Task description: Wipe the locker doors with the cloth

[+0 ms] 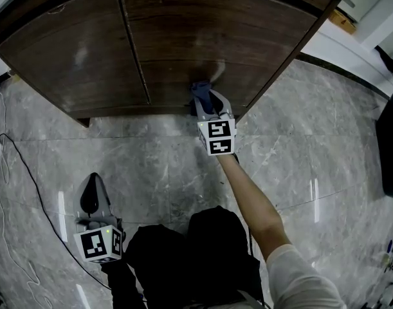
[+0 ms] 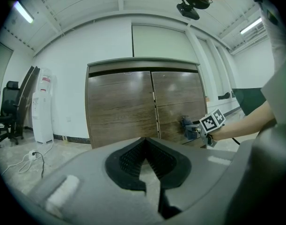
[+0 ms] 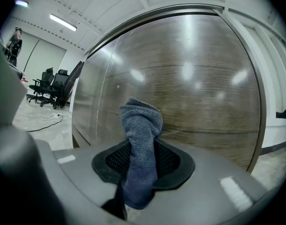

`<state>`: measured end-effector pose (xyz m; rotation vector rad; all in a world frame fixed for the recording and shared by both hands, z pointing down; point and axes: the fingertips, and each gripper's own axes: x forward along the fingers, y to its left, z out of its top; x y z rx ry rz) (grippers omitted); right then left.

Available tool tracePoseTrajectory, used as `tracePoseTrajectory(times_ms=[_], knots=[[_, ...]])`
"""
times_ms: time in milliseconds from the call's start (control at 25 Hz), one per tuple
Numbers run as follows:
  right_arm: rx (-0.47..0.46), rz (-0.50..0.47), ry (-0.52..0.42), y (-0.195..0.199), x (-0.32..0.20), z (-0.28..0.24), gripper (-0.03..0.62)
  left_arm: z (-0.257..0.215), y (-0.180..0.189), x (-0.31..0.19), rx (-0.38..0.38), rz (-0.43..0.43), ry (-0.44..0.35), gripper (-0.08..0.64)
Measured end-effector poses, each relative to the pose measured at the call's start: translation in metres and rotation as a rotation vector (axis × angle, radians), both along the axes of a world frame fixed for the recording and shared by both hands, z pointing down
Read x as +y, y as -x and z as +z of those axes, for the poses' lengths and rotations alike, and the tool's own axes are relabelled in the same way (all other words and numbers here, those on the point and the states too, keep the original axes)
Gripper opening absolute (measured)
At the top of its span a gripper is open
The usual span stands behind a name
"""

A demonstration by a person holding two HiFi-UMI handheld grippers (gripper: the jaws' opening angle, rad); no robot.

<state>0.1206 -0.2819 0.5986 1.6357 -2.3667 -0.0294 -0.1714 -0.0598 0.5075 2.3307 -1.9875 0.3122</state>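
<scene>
While clamping blue cloth [image 3: 140,135] in right hand-held gripper [image 1: 206,99], pressing it low on right locker door [image 1: 241,37] (near bottom edge); holding left hand-held gripper [image 1: 92,197] closed, empty, over floor [image 1: 157,166], well apart from doors.

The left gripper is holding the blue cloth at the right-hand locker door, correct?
No, the right gripper holds the blue cloth at the right-hand locker door; the right gripper view shows it clamped between those jaws. The left gripper is empty.
</scene>
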Motion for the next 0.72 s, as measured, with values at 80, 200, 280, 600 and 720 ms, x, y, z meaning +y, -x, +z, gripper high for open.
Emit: tracePoseTrajectory(times_ms=[80,200,280,600,720], knots=[[0.002,0.001,0.020,0.002,0.000,0.009,0.118,-0.001,-0.001,-0.001,0.001,-0.004,0.008,0.003],[0.006,-0.002,0.047,0.005,0.001,0.023,0.118,0.001,0.000,-0.001,0.001,-0.006,0.011,0.003],[0.010,-0.004,0.065,0.006,0.001,0.033,0.118,0.002,0.001,-0.001,0.001,-0.006,0.014,0.003],[0.018,-0.003,0.118,0.014,0.000,0.059,0.118,0.004,0.003,-0.001,-0.002,-0.010,0.018,0.003],[0.021,-0.007,0.103,0.017,0.001,0.050,0.118,0.003,0.005,0.001,-0.002,-0.010,0.019,0.003]])
